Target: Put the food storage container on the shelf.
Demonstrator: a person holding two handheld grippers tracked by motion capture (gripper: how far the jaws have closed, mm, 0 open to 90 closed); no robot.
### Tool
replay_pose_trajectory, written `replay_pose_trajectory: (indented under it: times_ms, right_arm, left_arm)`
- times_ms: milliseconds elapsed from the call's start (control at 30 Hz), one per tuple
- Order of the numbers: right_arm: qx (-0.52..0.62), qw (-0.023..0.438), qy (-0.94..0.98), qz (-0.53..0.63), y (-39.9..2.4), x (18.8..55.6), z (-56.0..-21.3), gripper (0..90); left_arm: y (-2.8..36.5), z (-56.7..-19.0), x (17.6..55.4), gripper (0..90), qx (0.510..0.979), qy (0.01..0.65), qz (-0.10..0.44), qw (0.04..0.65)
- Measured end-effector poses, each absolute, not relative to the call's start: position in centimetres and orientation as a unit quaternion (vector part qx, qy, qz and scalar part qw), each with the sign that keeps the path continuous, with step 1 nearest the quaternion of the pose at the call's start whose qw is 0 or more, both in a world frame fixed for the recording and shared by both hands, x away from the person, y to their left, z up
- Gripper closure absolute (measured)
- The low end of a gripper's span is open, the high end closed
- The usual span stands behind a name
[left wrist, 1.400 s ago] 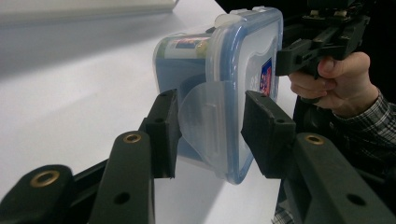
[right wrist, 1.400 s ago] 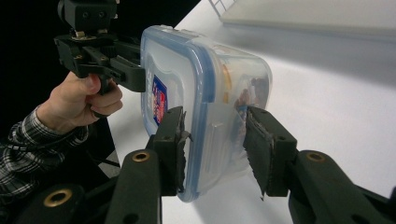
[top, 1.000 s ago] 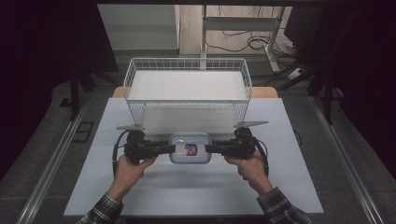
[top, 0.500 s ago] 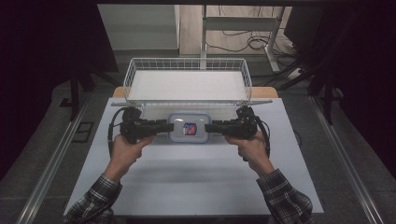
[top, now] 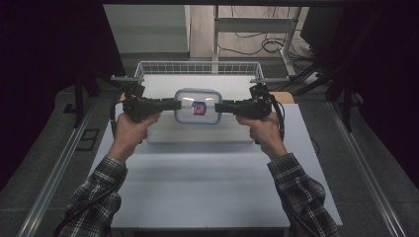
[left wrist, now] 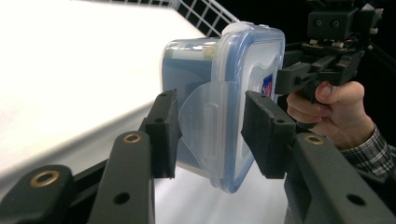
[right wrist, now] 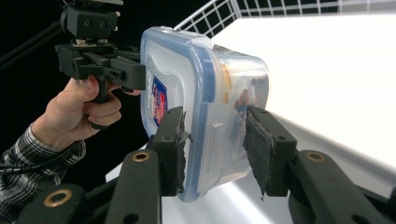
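A clear plastic container (top: 196,106) with a blue-rimmed lid and a red-and-blue label hangs in the air over the front part of the wire basket (top: 197,67). My left gripper (top: 177,104) is shut on its left end and my right gripper (top: 218,107) on its right end. In the left gripper view the jaws (left wrist: 210,135) clamp the container (left wrist: 224,93) across its side clasp, with the right gripper (left wrist: 303,77) beyond it. In the right gripper view the jaws (right wrist: 212,149) pinch the container (right wrist: 196,93) at the other clasp, and the left gripper (right wrist: 126,74) is behind it.
The white-lined wire basket stands at the far edge of the white table (top: 207,182). Dark floor and metal rails (top: 54,173) flank the table. Cables and a stand (top: 216,29) lie beyond the basket.
Both grippers have lifted the container off the table in front of the basket and carried it up and away from the person, over the basket.
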State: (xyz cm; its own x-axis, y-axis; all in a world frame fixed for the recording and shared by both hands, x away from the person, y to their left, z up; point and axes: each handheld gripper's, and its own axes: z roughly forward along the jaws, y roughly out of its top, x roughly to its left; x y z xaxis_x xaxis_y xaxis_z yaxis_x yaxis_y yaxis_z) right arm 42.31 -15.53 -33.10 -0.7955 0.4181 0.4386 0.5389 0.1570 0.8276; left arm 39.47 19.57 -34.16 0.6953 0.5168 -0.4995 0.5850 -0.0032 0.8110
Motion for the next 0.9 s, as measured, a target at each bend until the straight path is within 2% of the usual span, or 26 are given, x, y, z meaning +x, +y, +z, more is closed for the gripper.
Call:
replay_pose_trajectory:
  times_ms: [500, 767, 900]
  right_arm:
    - [-0.344, 0.049, -0.738, -0.578, -15.2, 47.6, -32.8, 58.1]
    - [-0.358, 0.059, -0.735, -0.573, -15.4, 49.0, -33.1, 57.4]
    - [-0.360, 0.057, -0.733, -0.574, -15.3, 49.0, -33.1, 57.1]
  left_arm:
    - [19.5, -34.7, 44.7, 56.8, 0.692, 0.404, -0.034, 0.598]
    - [19.2, -34.9, 45.5, 55.8, 0.690, 0.407, -0.025, 0.598]
    - [19.0, -34.8, 45.5, 51.7, 0.698, 0.408, -0.009, 0.588]
